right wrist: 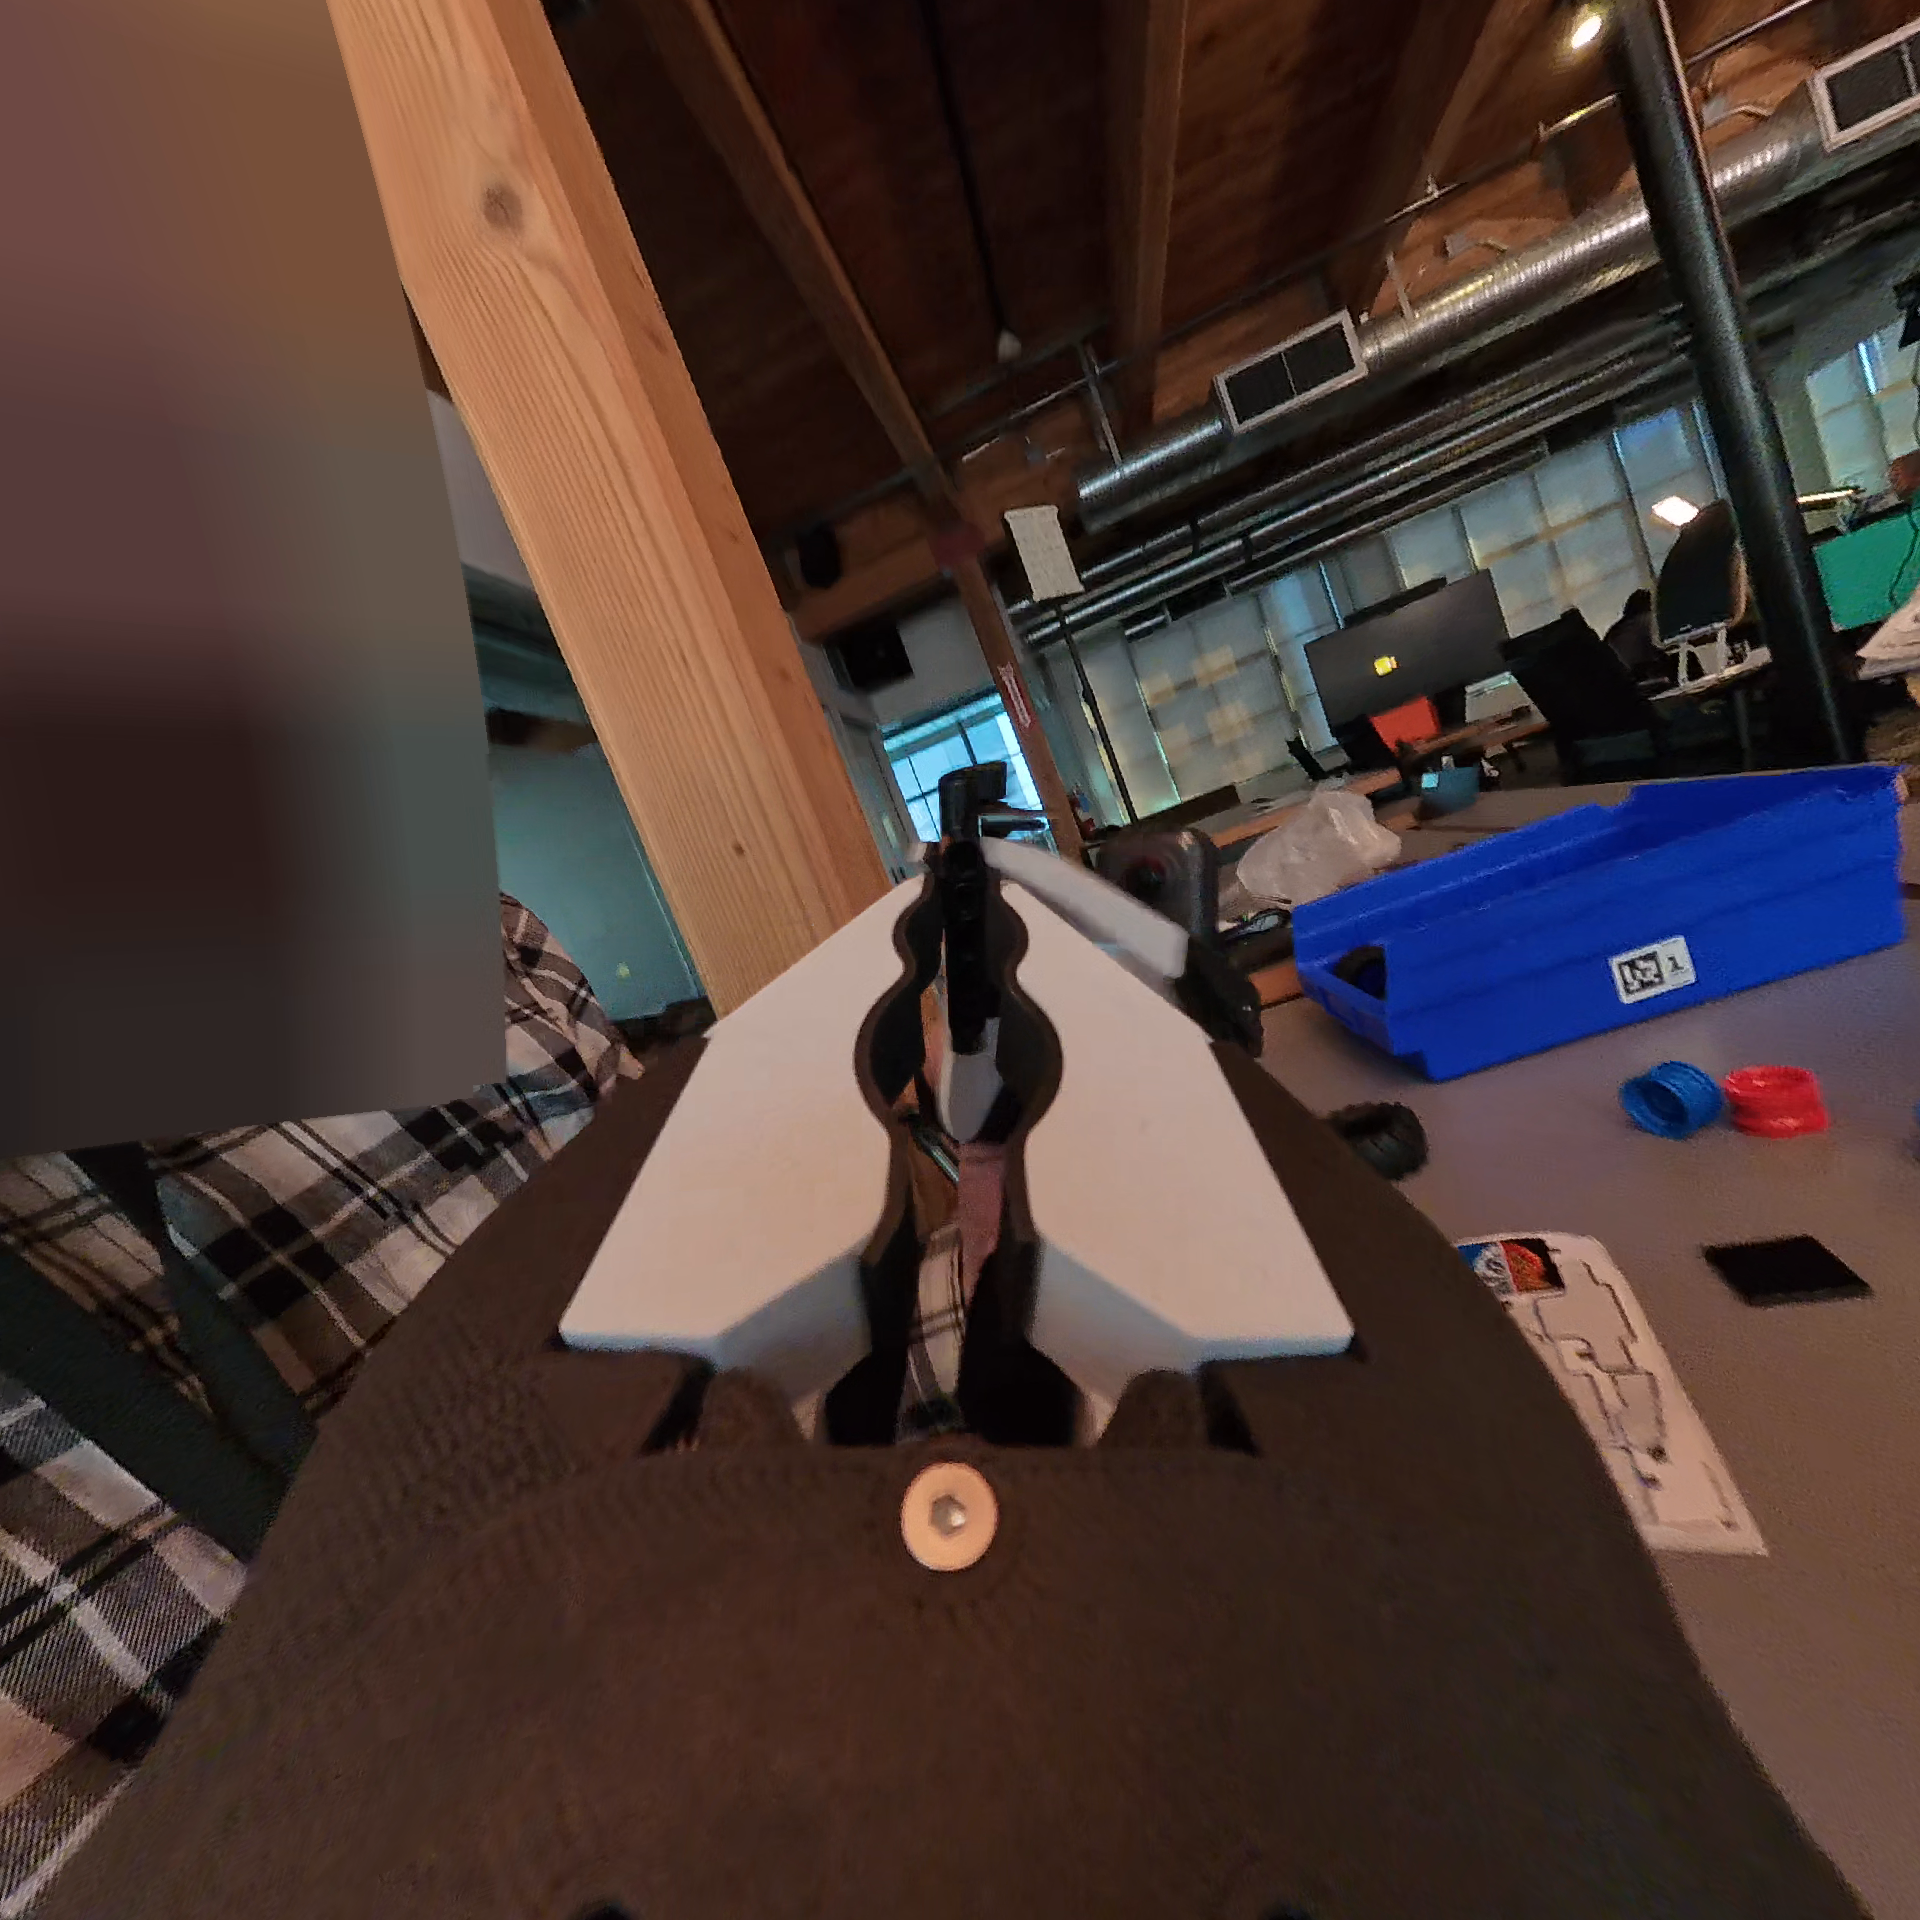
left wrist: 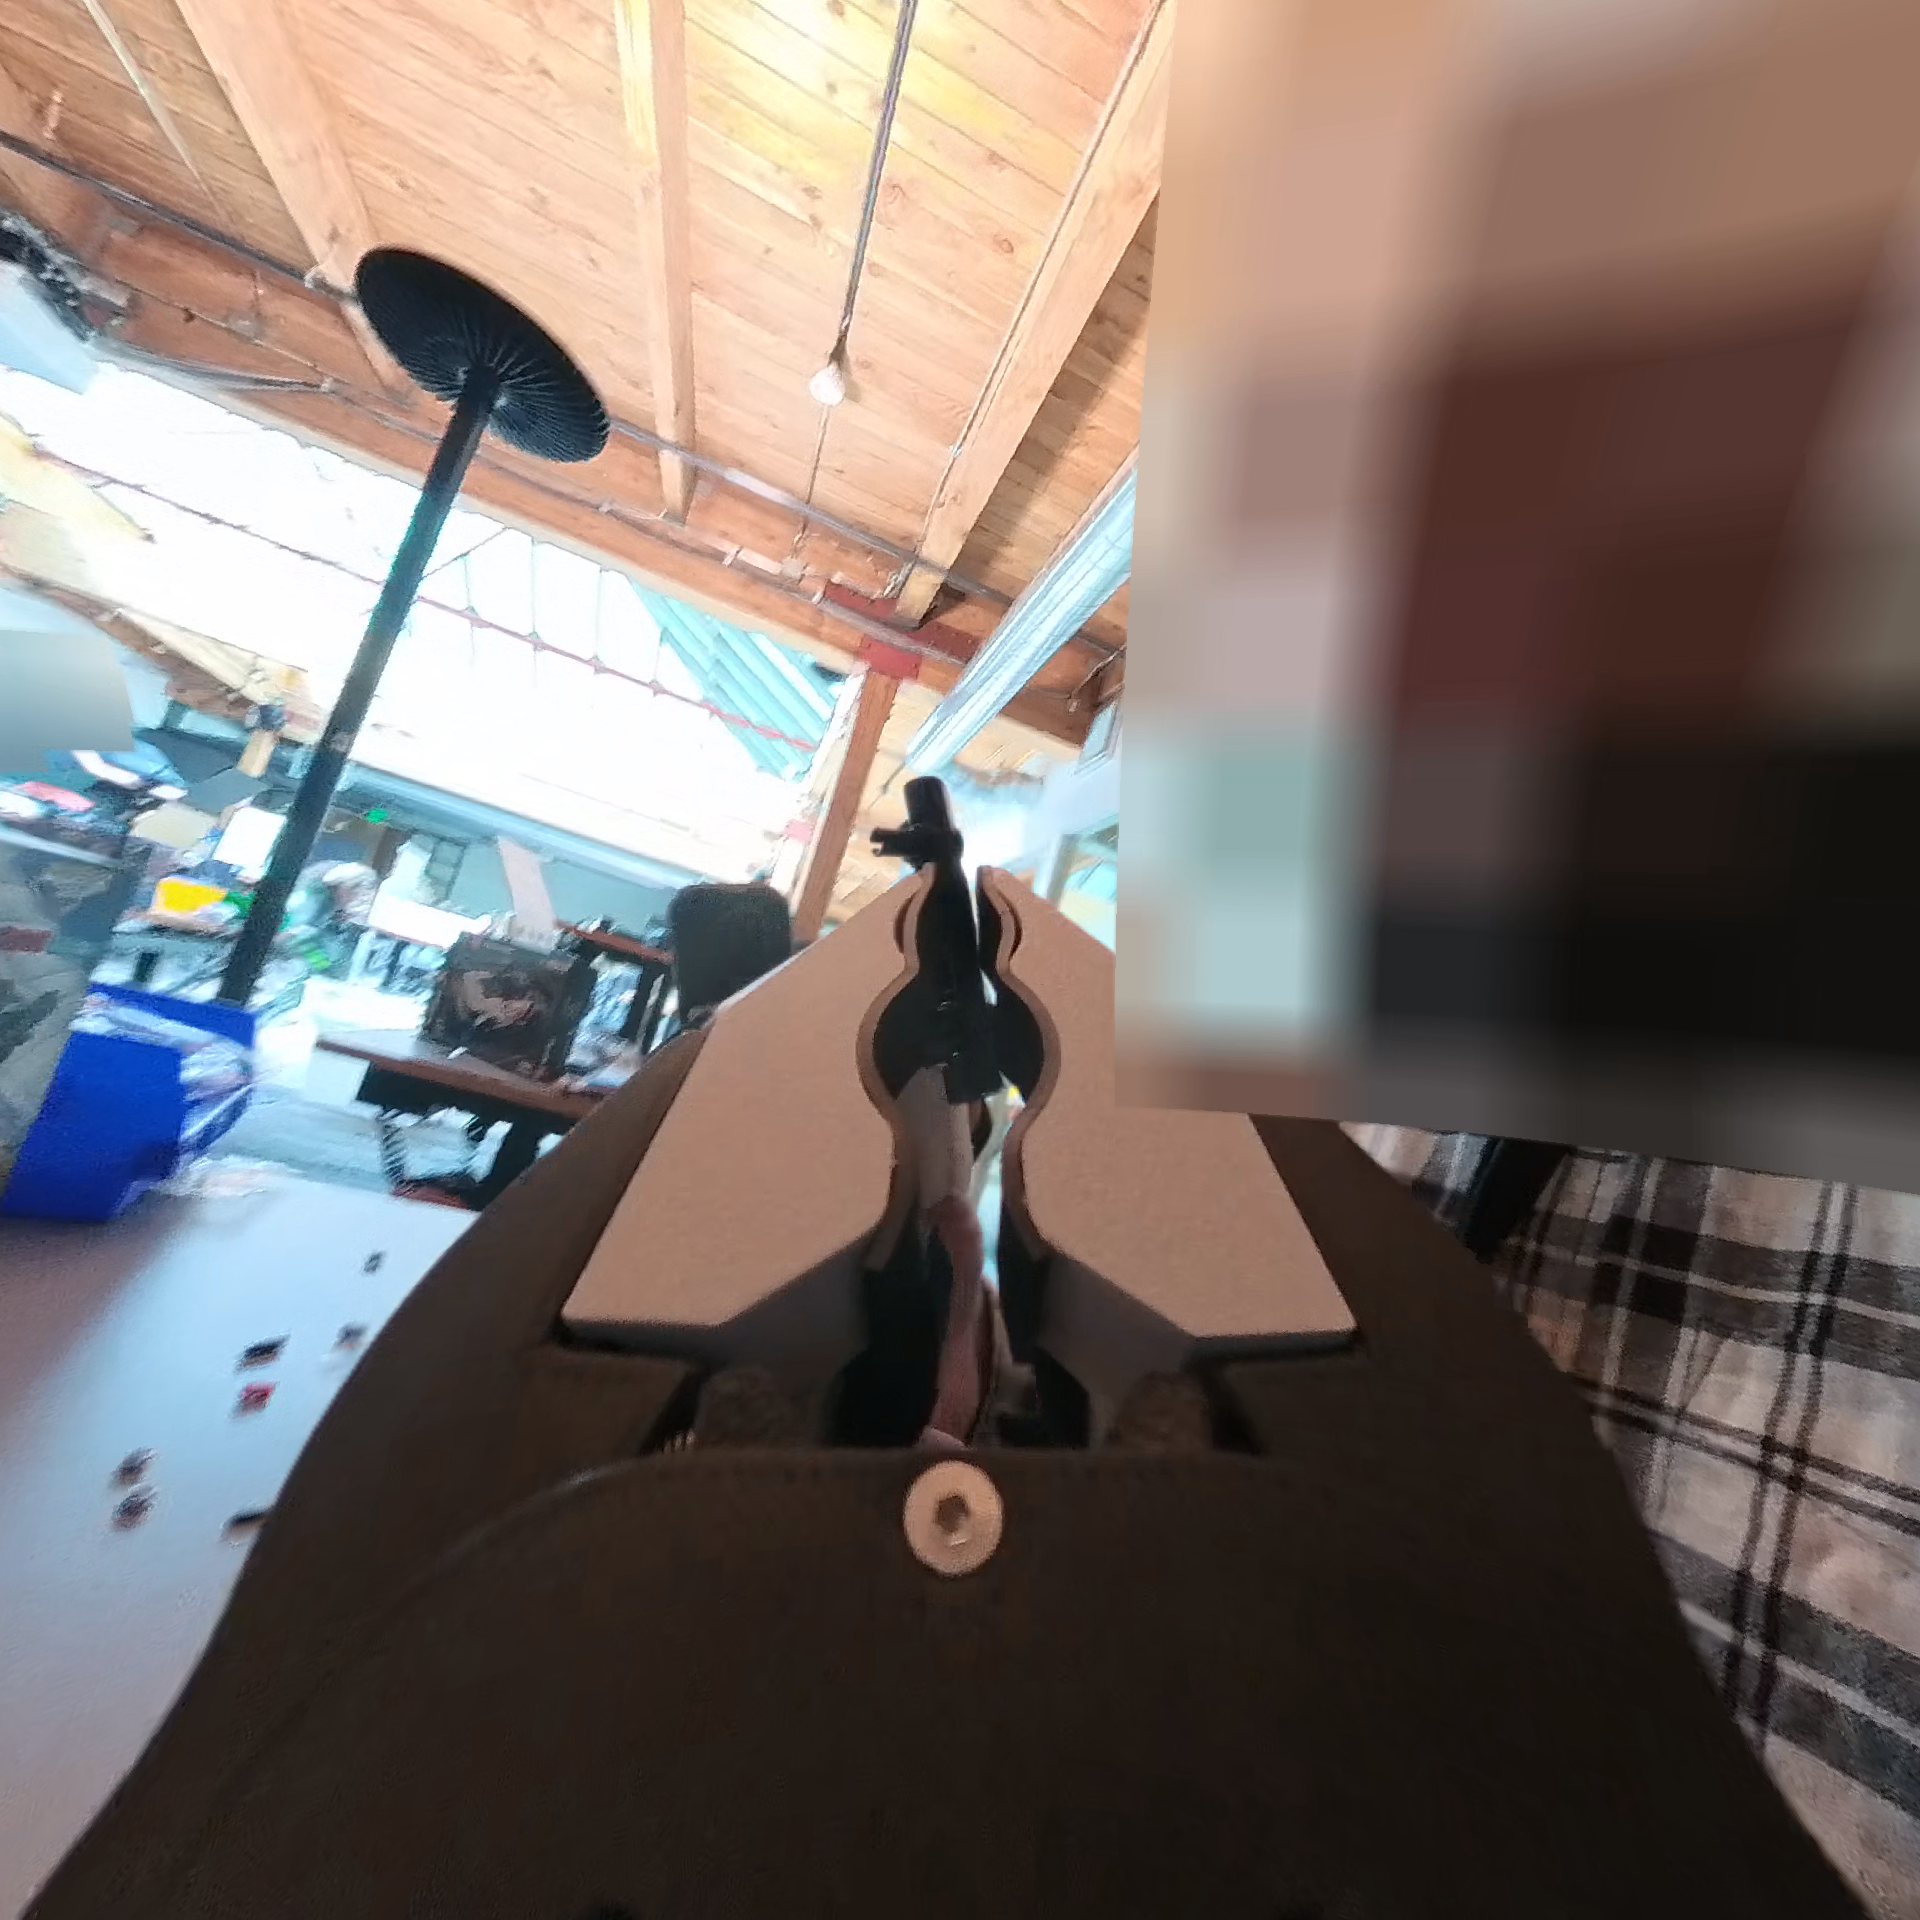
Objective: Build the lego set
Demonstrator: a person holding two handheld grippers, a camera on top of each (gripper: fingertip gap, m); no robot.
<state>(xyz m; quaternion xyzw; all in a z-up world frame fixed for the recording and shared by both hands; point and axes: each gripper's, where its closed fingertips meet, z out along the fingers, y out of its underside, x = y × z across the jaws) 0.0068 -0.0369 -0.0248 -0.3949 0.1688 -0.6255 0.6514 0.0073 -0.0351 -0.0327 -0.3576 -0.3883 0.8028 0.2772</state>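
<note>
While both my tongs are raised off the desk (right wrist: 1558,1195) and tilted up toward the wooden ceiling, each is pressed onto the same slim black lego assembly; my left tongs (left wrist: 954,883) pinch it near their tips, with its knobbed black end (left wrist: 928,805) sticking out past them and a pale grey part (left wrist: 940,1127) showing lower in the gap; my right tongs (right wrist: 961,883) grip it likewise, a black piece (right wrist: 966,940) running up between the white fingers (right wrist: 790,1122) and a small arm jutting from its top. In the right wrist view the white finger of my other tongs (right wrist: 1091,914) crosses just behind the tips, so the two meet at the assembly. On the grey desk to the right sit a blue bin (right wrist: 1621,925), a blue ring (right wrist: 1671,1096) touching a red ring (right wrist: 1777,1101), a black tyre (right wrist: 1382,1138), a flat black plate (right wrist: 1782,1270) and a printed instruction sheet (right wrist: 1600,1382); in the left wrist view small loose pieces (left wrist: 255,1371) are scattered on the desk, blurred; my plaid sleeve (left wrist: 1714,1403) shows beside the tongs.
</note>
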